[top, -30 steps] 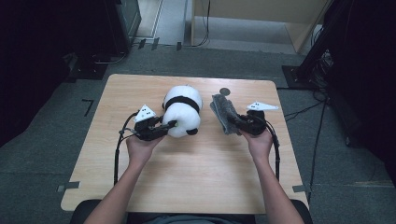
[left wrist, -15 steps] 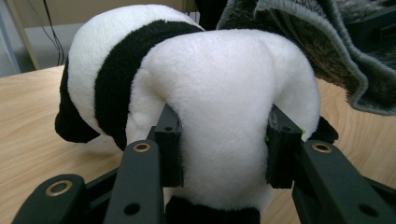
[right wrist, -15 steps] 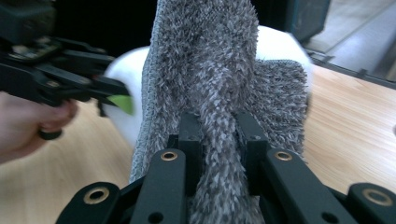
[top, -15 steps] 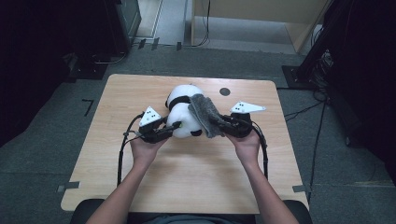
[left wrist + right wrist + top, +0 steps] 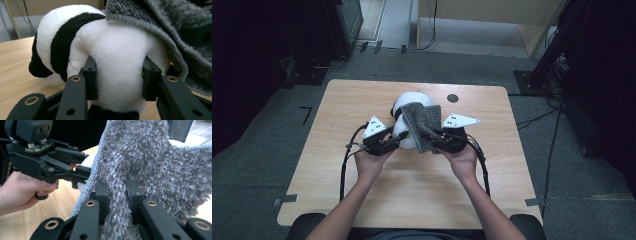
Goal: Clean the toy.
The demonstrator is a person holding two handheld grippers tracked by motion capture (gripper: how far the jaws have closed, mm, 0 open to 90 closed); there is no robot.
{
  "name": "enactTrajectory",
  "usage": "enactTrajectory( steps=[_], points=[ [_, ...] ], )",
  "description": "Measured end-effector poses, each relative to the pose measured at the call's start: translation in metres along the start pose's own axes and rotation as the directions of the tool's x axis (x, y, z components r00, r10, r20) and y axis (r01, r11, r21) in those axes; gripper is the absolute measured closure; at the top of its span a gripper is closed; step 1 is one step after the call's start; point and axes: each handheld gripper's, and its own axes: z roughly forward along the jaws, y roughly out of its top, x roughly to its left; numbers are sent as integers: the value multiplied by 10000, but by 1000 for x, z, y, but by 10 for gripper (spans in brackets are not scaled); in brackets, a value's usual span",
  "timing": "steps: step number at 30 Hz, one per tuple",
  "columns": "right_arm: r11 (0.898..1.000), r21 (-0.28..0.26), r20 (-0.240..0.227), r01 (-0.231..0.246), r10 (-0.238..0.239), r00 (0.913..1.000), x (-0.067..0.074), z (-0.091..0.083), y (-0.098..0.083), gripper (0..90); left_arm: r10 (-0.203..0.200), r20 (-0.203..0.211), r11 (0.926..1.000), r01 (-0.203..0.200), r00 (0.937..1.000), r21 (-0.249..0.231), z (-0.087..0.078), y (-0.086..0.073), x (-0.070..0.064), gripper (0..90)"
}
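Wooden desk (image 5: 337, 105), plush panda (image 5: 411, 99) at its middle. Grey fuzzy cloth (image 5: 422, 124) draped over panda's right side. Left tongs (image 5: 119, 77) clamped on panda's white body; right tongs (image 5: 117, 195) pinching a cloth fold, just beside the panda.

dim surrounds, evenly lit table (image 5: 362, 195), soft shadows, close-ups slightly blurred.

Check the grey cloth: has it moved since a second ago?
Yes. The grey cloth, pinched in the right gripper, moved left, away from the dark round mark on the table, and now drapes over the panda plush.
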Motion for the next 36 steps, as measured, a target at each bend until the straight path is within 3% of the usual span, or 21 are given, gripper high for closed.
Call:
enactTrajectory(
  steps=[6, 14, 19, 25, 28, 36],
  points=[
    [9995, 72, -299, 305, -303, 9991, 10, 5, -2, 777, -55, -107, 9999, 53, 9999, -157, -3, 2, 1, 582],
    [9921, 718, -671, 1024, -976, 9930, 27, 23, -10, 783, -30, -130, 9995, 26, 9999, -303, -6, 3, 1, 582],
    [9907, 1059, -899, 853, -758, 9931, 24, 32, -23, 786, -77, -164, 9998, 74, 9998, -202, -5, 3, 1, 582],
    [9803, 1729, -1020, 951, -782, 9917, 22, 42, -37, 788, -135, -112, 9990, 130, 9998, -429, -8, 4, 2, 582],
    [9768, 2002, -1100, 755, -542, 9925, 19, 46, -43, 790, -399, 44, 9979, 401, 9992, -518, -10, 4, 6, 582],
    [9686, 2415, -930, 596, -380, 9949, 9, 49, -49, 790, -462, 111, 9974, 467, 9989, -546, -12, 4, 11, 581]
  ],
)
